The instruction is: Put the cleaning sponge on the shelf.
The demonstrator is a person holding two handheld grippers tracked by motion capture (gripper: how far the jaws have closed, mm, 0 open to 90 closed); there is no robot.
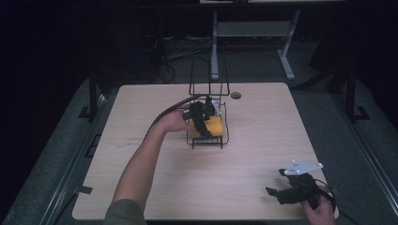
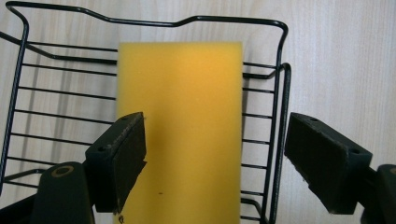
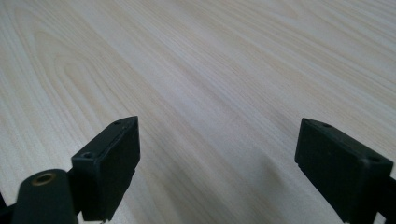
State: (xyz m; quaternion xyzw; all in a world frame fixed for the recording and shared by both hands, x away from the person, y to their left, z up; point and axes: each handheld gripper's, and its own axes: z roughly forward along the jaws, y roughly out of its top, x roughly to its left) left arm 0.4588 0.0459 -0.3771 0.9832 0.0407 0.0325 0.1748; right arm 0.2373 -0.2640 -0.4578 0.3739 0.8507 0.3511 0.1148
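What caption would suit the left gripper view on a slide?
Open left gripper poised over a yellow sponge lying in a black wire rack.

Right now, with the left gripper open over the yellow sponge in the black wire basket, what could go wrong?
1. The left gripper's jaws stand wider than the yellow rectangular foam sponge, and one sits outside the black wire basket's side rail; closing could pinch wire instead of sponge.
2. The light basket may tip or slide on the pale wooden table if snagged.
3. The right gripper rests far off, unable to steady it.
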